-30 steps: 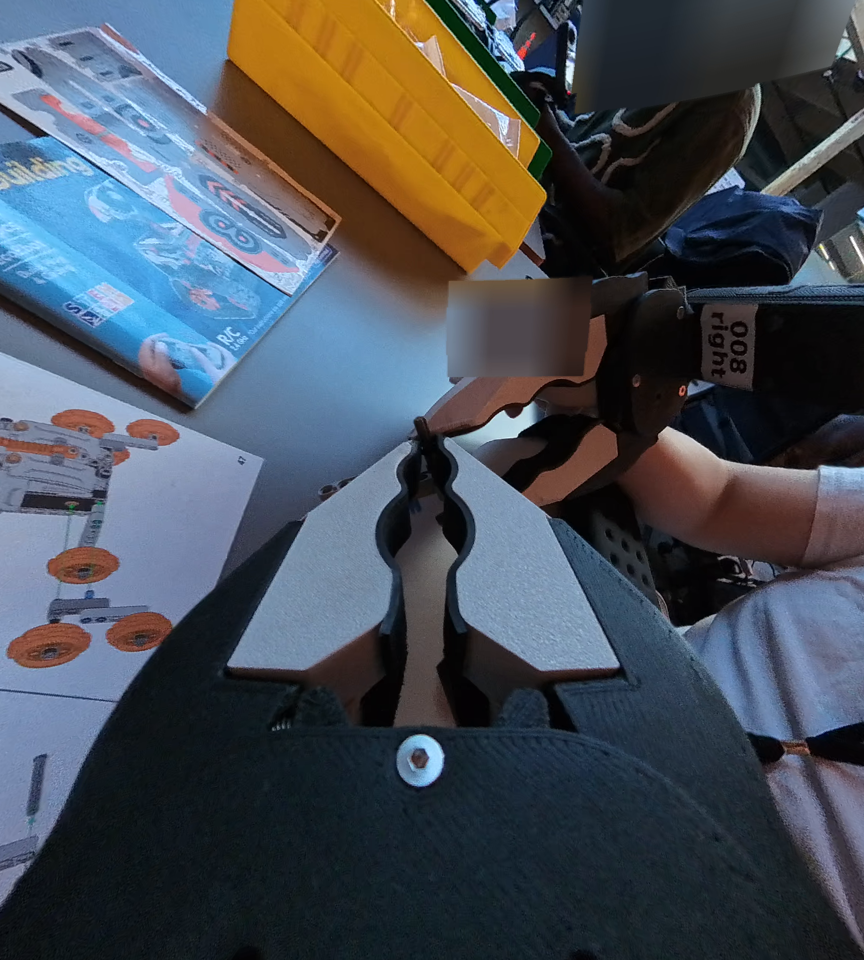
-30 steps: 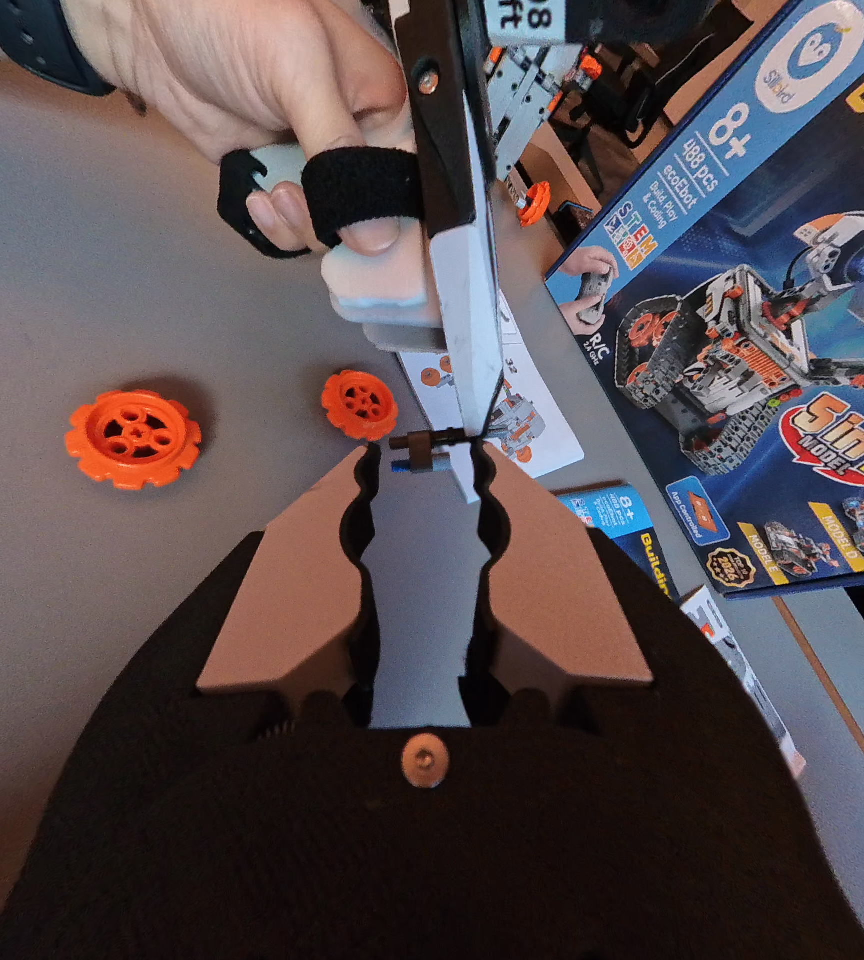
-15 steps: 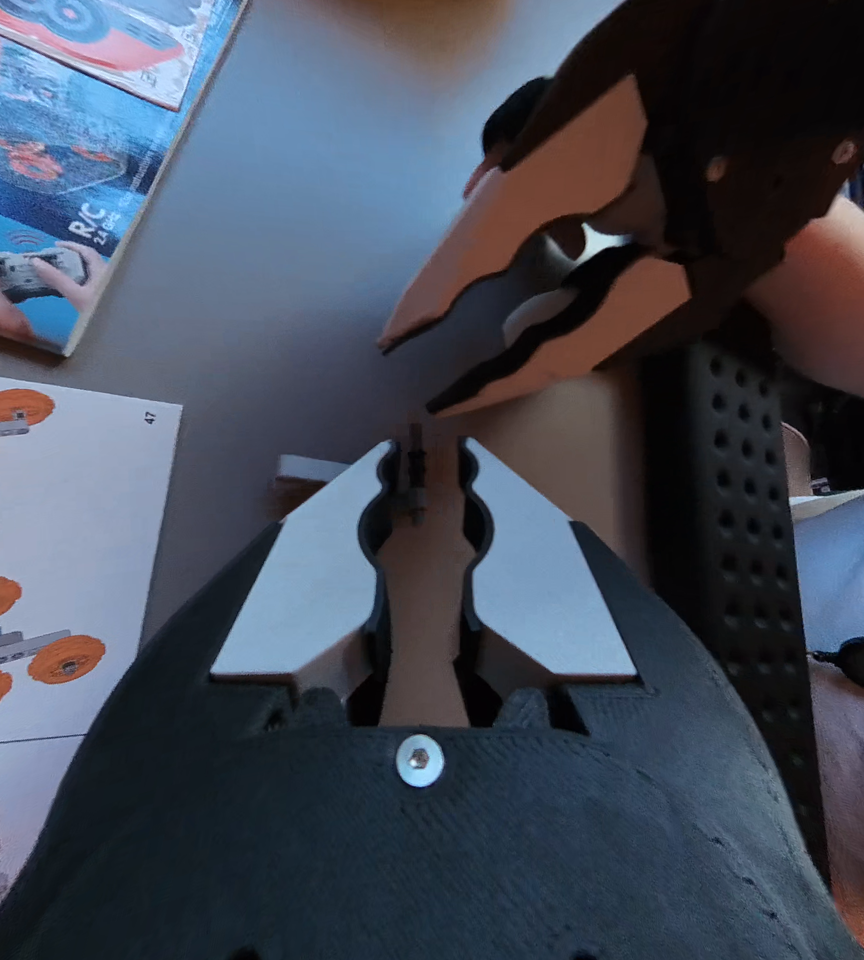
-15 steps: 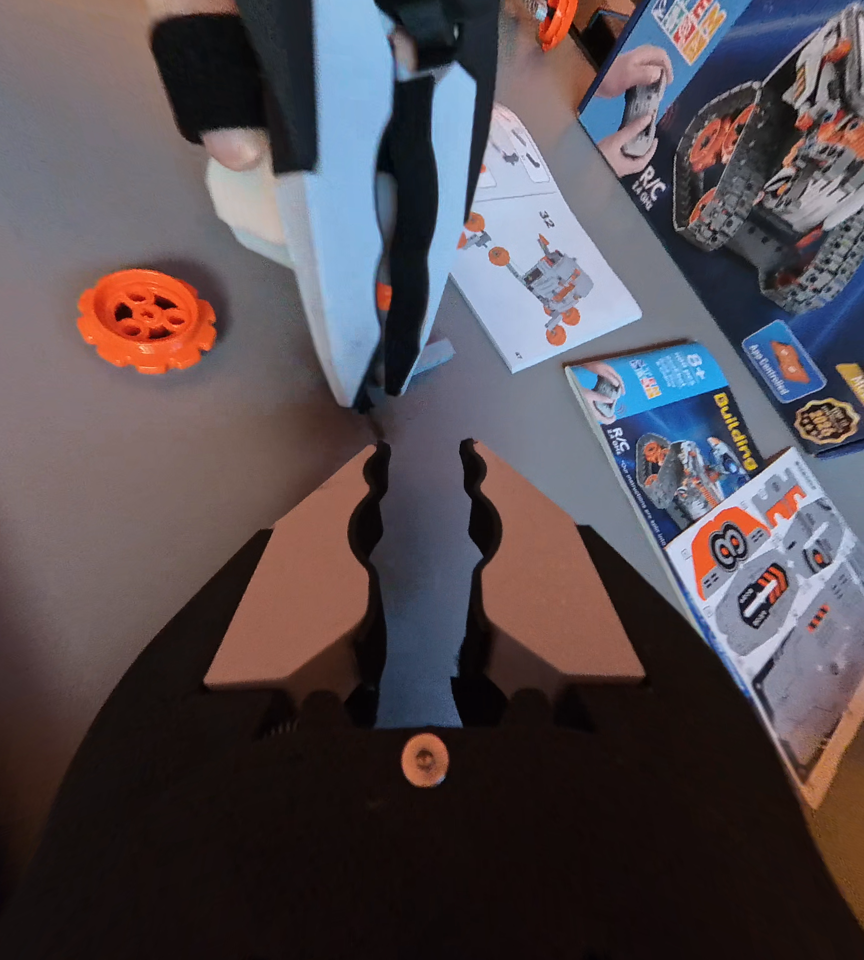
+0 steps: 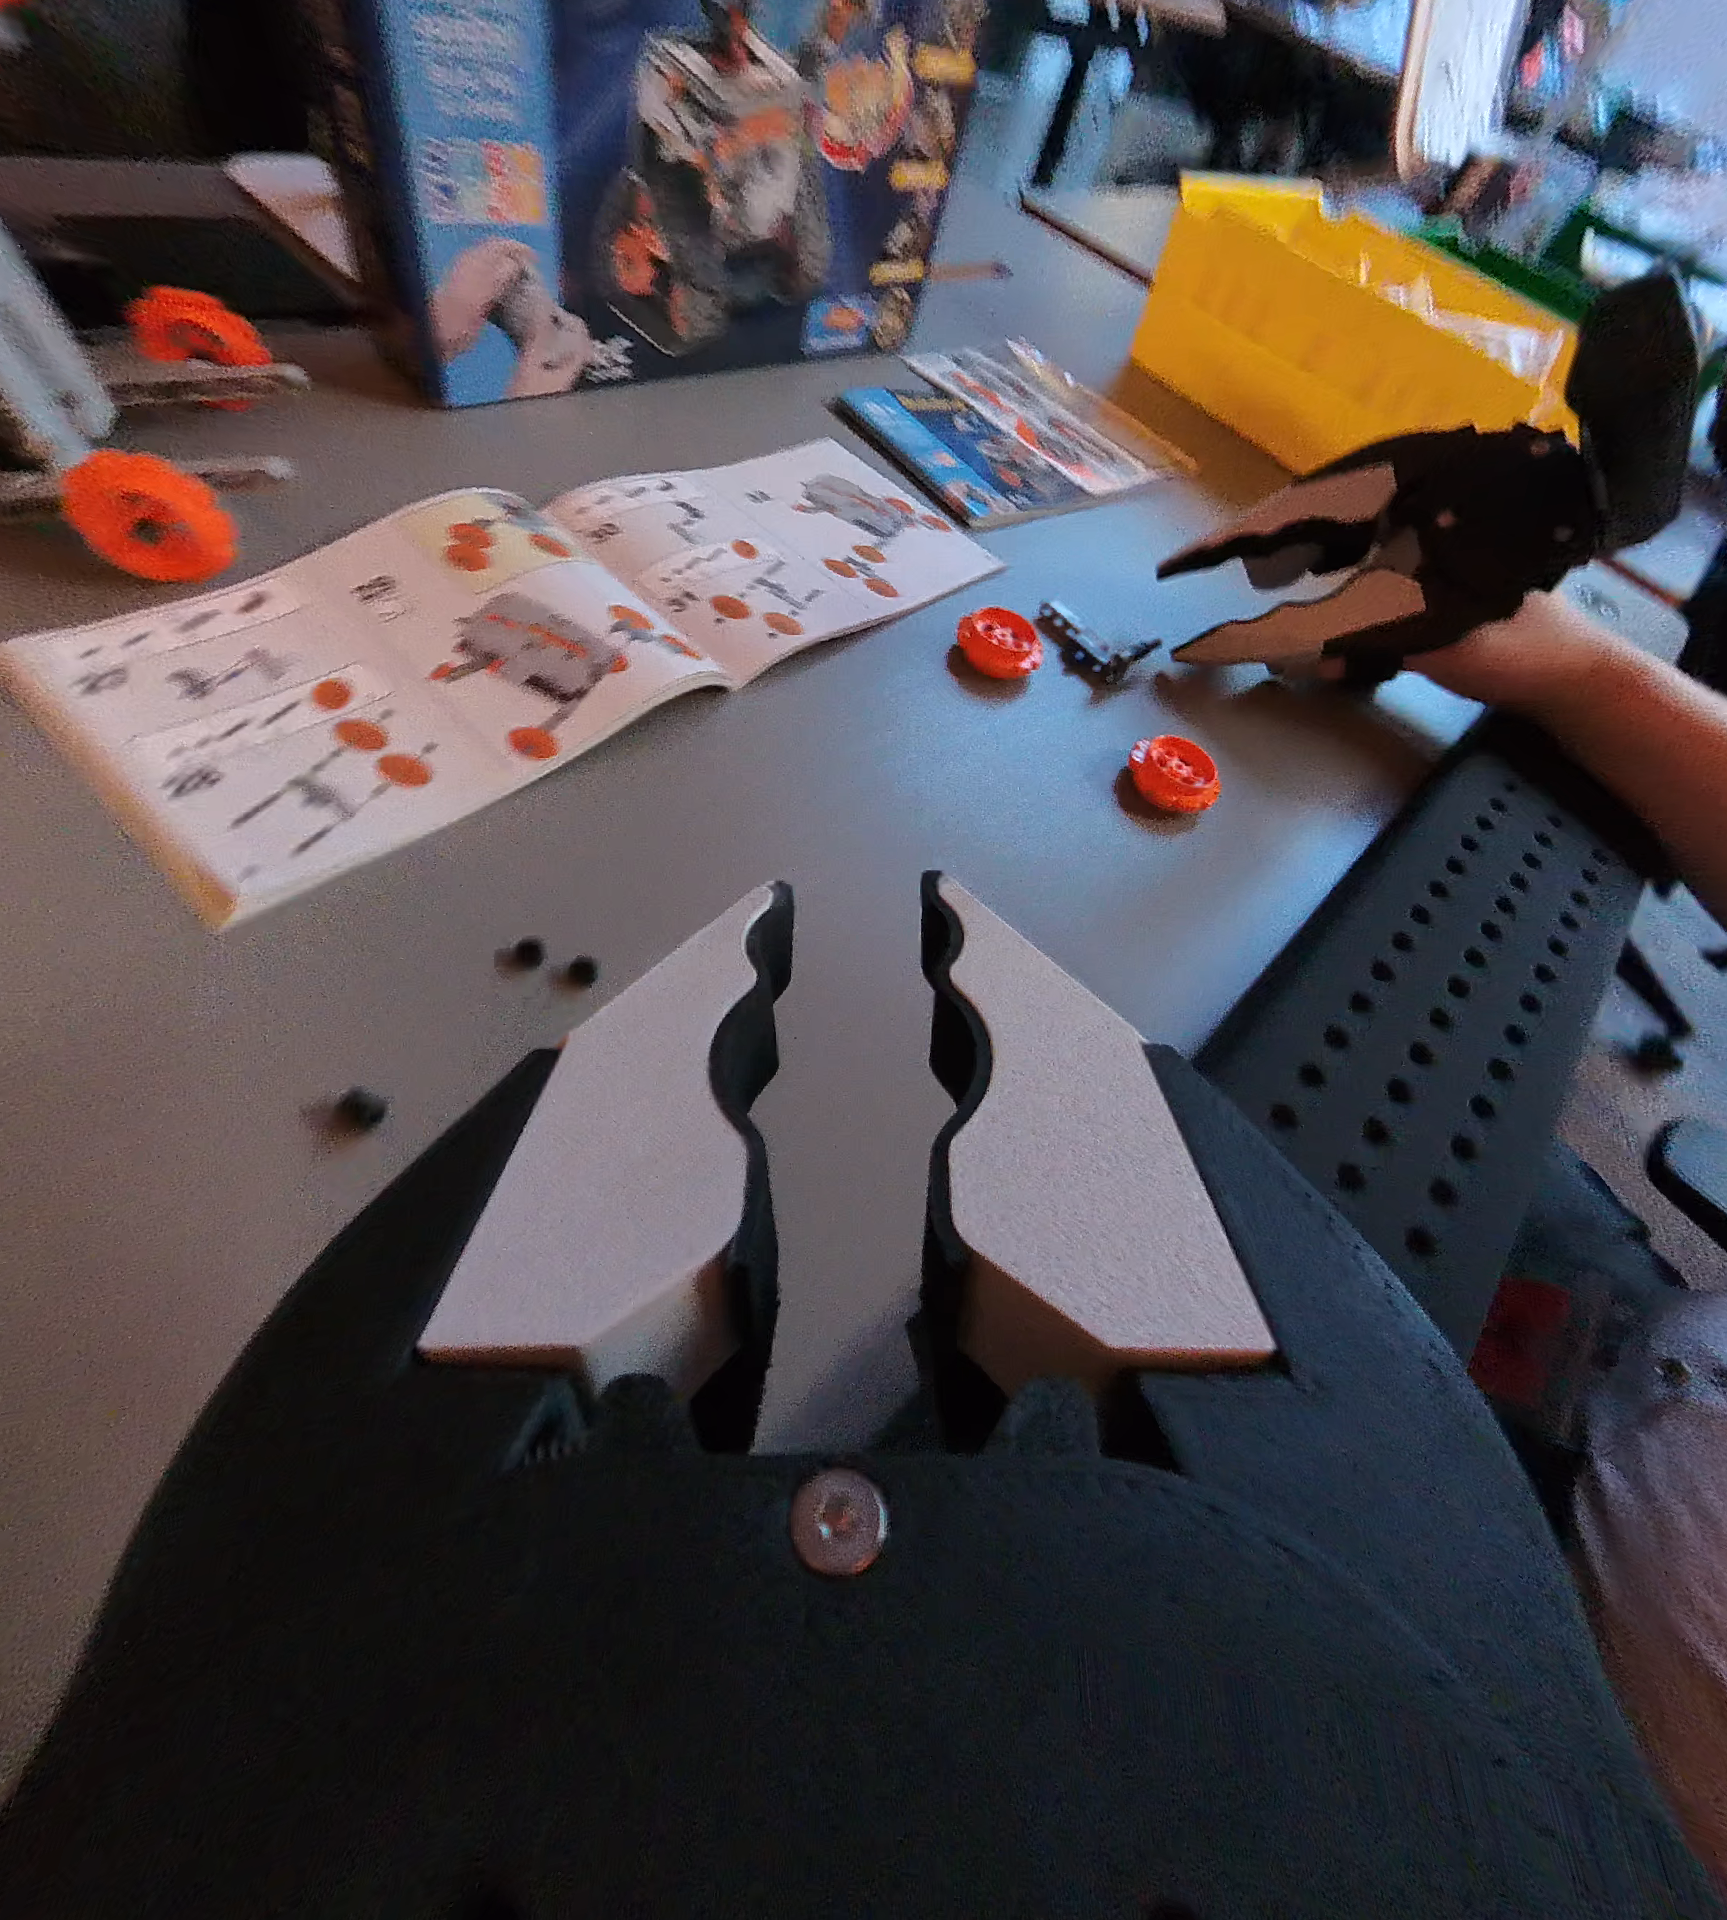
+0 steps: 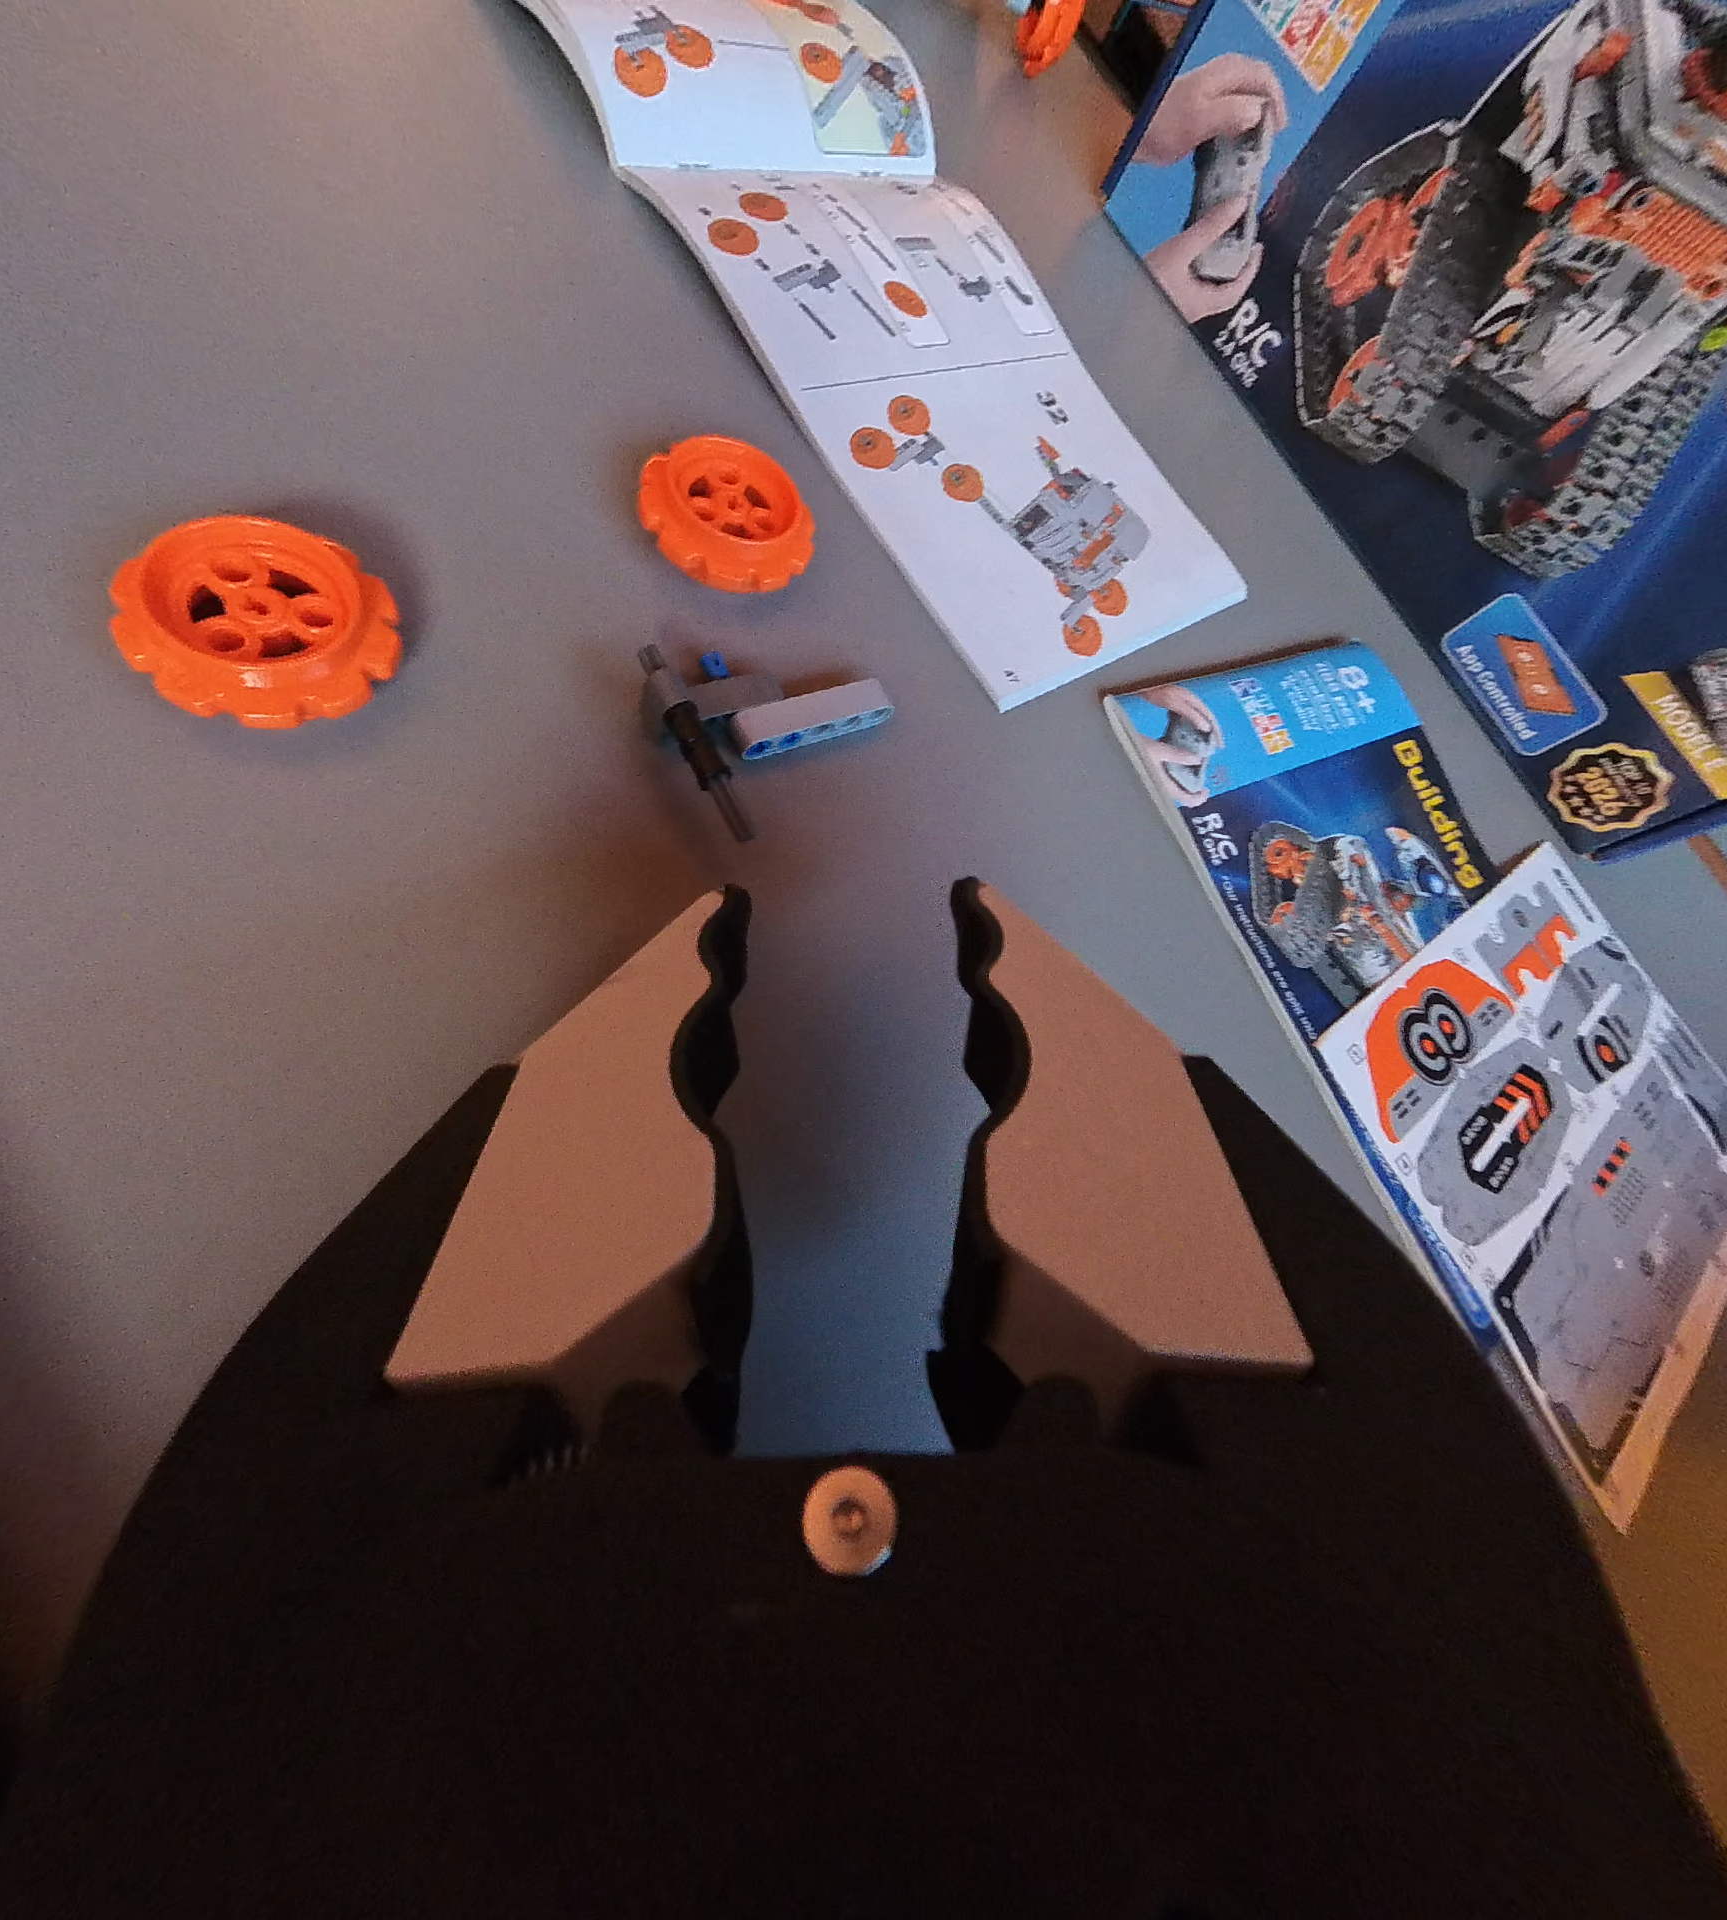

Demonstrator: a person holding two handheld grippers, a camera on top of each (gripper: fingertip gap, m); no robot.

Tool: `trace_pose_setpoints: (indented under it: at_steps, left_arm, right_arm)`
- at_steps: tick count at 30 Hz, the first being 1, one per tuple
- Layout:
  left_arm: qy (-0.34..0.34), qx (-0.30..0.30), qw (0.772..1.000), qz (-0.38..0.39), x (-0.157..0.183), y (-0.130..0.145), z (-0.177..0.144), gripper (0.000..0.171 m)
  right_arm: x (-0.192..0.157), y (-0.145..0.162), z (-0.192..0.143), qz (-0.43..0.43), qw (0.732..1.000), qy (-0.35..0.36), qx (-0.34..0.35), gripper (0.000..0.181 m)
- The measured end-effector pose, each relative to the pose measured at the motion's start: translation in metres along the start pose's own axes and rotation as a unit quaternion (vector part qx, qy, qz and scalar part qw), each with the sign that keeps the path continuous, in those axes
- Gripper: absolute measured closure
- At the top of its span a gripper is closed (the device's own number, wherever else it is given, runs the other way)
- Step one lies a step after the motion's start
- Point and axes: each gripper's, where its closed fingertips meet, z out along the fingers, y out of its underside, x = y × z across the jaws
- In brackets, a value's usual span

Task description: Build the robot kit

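Both tongs gape empty: the right tongs (image 6: 848, 894) hover just short of a small grey beam-and-axle piece (image 6: 734, 717) lying on the desk (image 6: 163, 987). Two orange wheels (image 6: 254, 618) lie loose beside it. The left tongs (image 5: 857, 894) hang well apart, near some black pins (image 5: 547, 961).

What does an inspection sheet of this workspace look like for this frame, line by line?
Surface: grey table, matte.
Job's things: small grey beam-and-axle assembly lying flat; two orange wheels beside it.
Clutter: open instruction booklet, blue kit box, closed manual, sticker sheet, yellow bin, small black pins.
Grippers: left gripper open, empty; right gripper open, empty, nearest the assembly.
Cables: nothing seen.
Surroundings: black perforated chair; background blurred.
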Motion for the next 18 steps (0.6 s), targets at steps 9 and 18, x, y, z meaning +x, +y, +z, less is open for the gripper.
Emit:
trace_pose_setpoints:
  at_steps: [9, 18]
  left_arm:
    - [-0.085, 0.056, 0.994, 0.046, -0.013, 0.010, -0.017, 0.146]
    - [-0.137, -0.135, 0.977, 0.091, -0.048, 0.040, 0.015, 0.144]
  right_arm:
    - [0.040, -0.008, -0.007, 0.019, 0.996, 0.077, 0.048, 0.157]
    - [0.040, -0.014, -0.015, 0.040, 0.995, 0.042, 0.081, 0.181]
